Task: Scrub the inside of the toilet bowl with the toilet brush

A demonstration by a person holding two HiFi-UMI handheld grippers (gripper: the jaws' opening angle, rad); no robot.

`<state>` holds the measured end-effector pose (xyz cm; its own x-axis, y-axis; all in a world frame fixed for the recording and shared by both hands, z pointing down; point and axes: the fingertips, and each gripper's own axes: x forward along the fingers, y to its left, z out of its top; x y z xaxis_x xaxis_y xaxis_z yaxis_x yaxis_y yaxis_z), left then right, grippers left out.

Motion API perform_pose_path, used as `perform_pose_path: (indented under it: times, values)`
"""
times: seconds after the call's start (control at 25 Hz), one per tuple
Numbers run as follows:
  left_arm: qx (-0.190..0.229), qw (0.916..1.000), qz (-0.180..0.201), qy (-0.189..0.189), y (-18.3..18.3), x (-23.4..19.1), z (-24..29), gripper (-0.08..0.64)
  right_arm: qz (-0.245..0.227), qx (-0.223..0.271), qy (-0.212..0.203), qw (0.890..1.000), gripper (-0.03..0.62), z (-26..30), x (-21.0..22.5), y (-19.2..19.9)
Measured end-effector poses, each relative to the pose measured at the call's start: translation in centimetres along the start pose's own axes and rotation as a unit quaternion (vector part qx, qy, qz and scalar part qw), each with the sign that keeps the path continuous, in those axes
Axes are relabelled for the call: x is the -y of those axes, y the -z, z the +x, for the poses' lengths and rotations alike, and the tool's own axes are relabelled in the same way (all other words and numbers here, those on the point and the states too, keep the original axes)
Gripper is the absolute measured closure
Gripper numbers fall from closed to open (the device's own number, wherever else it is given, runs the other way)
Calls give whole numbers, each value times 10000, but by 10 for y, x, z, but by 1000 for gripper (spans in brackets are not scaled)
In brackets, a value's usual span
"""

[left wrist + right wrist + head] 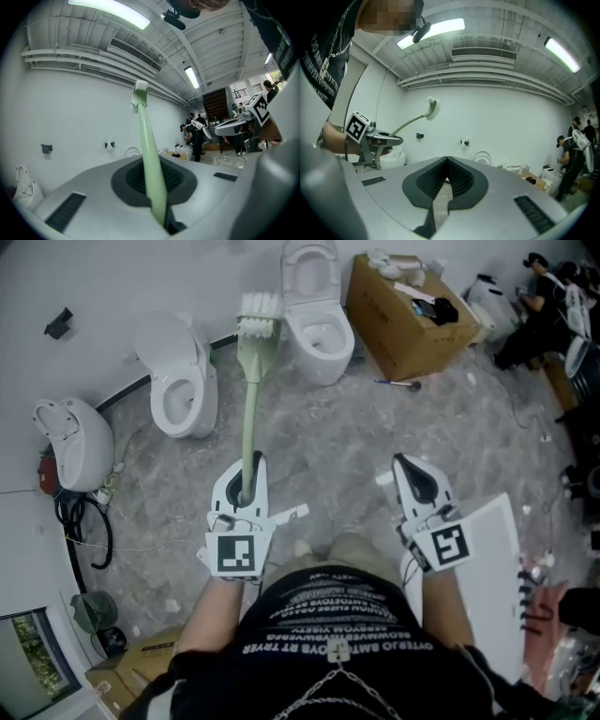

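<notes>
The toilet brush has a pale green handle (pixel 248 404) and a white bristle head (pixel 259 319). My left gripper (pixel 249 470) is shut on the lower end of the handle and holds the brush up and forward. In the left gripper view the handle (pixel 149 159) rises from between the jaws to the brush head (pixel 140 87). Two white toilets stand on the floor ahead, one (pixel 182 382) left of the brush and one (pixel 318 326) right of it. My right gripper (pixel 412 472) is shut and holds nothing; its jaws meet (pixel 446 163) with only wall beyond.
A third white toilet (pixel 73 439) sits at the far left by black cables (pixel 80 521). An open cardboard box (pixel 409 317) stands right of the toilets. A white panel (pixel 497 563) leans beside my right arm. People work at the far right (pixel 539 287).
</notes>
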<state>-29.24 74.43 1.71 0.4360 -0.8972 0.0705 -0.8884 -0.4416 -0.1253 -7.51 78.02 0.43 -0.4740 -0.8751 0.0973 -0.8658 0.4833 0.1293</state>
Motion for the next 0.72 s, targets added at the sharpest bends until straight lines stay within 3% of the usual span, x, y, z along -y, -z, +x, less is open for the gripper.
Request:
perform_pose_path:
  times: [0.72]
  values:
    - [-334,9990,-71,-285,20,-24,30,558,175,-177,-124,9996,600,35,29,15]
